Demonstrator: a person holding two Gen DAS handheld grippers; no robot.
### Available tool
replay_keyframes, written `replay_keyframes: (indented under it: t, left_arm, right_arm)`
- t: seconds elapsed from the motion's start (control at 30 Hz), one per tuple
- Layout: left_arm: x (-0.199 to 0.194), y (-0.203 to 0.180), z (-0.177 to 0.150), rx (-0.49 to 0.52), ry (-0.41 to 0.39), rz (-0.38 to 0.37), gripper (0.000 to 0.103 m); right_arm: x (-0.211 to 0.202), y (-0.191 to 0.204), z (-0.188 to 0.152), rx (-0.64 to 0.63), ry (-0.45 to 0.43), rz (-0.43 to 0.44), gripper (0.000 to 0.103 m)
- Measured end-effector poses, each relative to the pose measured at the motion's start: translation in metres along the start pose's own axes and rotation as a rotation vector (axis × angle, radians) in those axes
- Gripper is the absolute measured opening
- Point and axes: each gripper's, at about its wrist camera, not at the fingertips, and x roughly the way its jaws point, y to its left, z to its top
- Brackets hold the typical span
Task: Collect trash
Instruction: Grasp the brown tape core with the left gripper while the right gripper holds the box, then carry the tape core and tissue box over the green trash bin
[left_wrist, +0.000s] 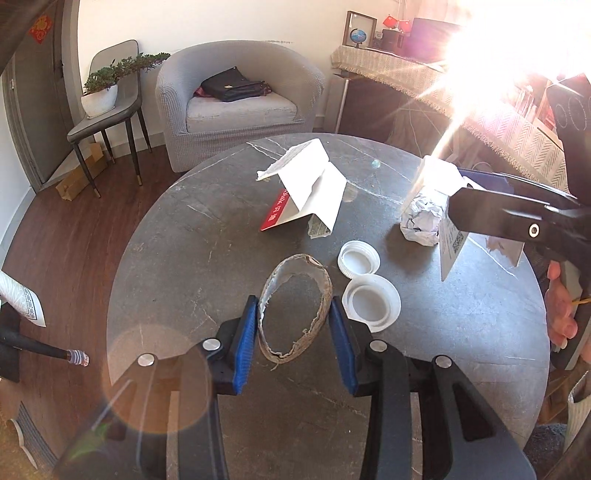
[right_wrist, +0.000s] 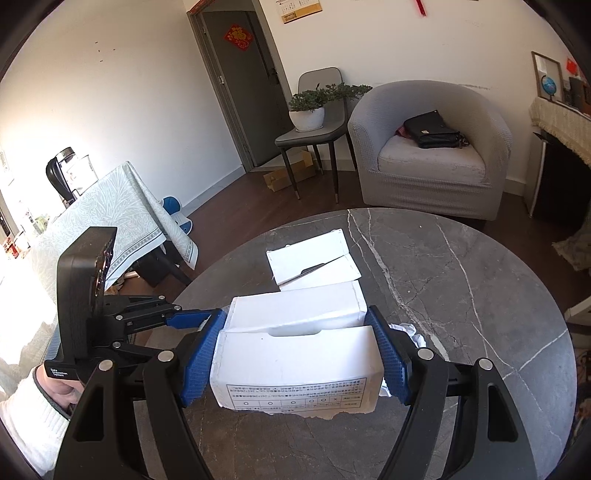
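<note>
A frayed cardboard ring (left_wrist: 295, 314) lies on the round dark marble table (left_wrist: 177, 251), squeezed into an oval. My left gripper (left_wrist: 293, 325) has its blue pads against both sides of the ring. Just right of it are two white plastic lids (left_wrist: 358, 258) (left_wrist: 371, 302). Farther back sits a folded white card with a red strip (left_wrist: 314, 192). My right gripper (right_wrist: 295, 317) is shut on an open white paper box (right_wrist: 295, 354), held above the table. In the left wrist view, the box (left_wrist: 436, 173) holds crumpled paper (left_wrist: 423, 218).
A grey armchair (right_wrist: 428, 155) with a black bag stands beyond the table, and a chair carrying a potted plant (right_wrist: 310, 110) is beside it. A cloth-covered table (right_wrist: 110, 210) is at the left. Strong sun glare washes out the left wrist view's upper right.
</note>
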Motion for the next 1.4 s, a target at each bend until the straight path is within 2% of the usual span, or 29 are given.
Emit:
replay_keyframes:
  t: [0.1,0.43,0.7,0.9,1.4]
  left_arm:
    - [-0.009,0.008,-0.007,-0.051,-0.007,-0.034,0.041]
    - [-0.048,0.024,-0.031,-0.082,-0.038,0.004,0.041]
    - [-0.081,0.046,-0.054,-0.135,-0.053,0.032,0.041]
    - [-0.102,0.065,-0.074,-0.153,-0.045,0.073,0.042]
    - [-0.126,0.109,-0.115,-0.251,-0.017,0.122,0.042]
  right_arm:
    - [-0.001,0.01,-0.003,-0.022,0.012,-0.007,0.077]
    - [-0.001,0.042,-0.007,-0.058,0.023,-0.029,0.077]
    - [0.002,0.075,-0.006,-0.067,0.003,0.013,0.077]
    - [0.02,0.107,-0.009,-0.098,0.023,0.065,0.077]
    - [0.045,0.157,-0.009,-0.157,0.06,0.128,0.077]
